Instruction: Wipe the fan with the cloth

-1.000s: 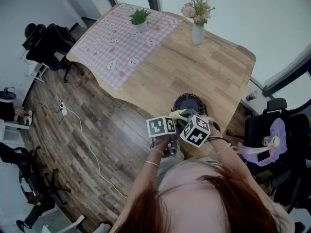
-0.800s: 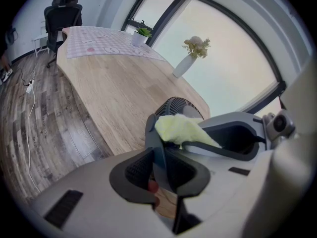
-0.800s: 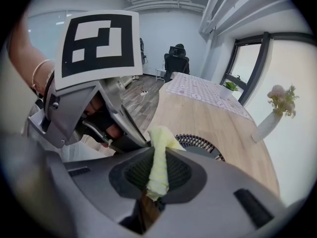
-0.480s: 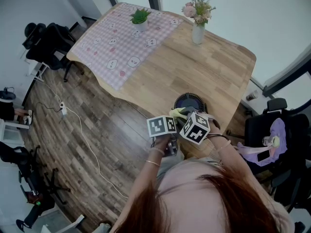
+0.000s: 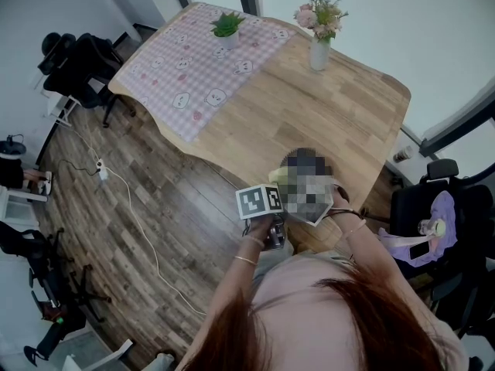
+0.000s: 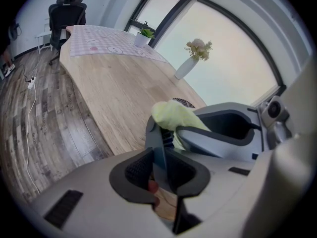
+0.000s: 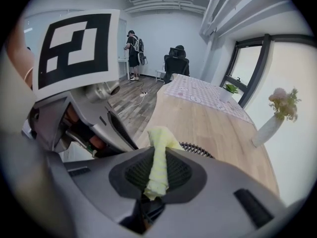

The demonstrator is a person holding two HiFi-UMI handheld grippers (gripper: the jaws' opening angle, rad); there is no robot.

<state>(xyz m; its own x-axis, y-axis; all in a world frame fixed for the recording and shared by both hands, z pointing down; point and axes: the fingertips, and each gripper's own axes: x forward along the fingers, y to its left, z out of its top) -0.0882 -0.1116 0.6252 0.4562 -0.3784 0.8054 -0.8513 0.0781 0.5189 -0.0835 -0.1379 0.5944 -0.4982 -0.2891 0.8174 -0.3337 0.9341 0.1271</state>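
The right hand-held gripper (image 7: 158, 170) is clamped on the yellow cloth (image 7: 159, 139), which stands up out of its jaws just in front of the fan (image 7: 200, 149), near the edge of the counter (image 7: 208, 120). The left hand-held gripper (image 6: 156, 133) has its jaws together with nothing seen between them, tips just beside the cloth and the fan's rim

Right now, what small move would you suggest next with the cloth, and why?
Probably ease the right gripper forward so the cloth sweeps across the fan: the cloth is pinched in its jaws, tip beside the fan's near rim, while the left gripper seems to grip the fan.
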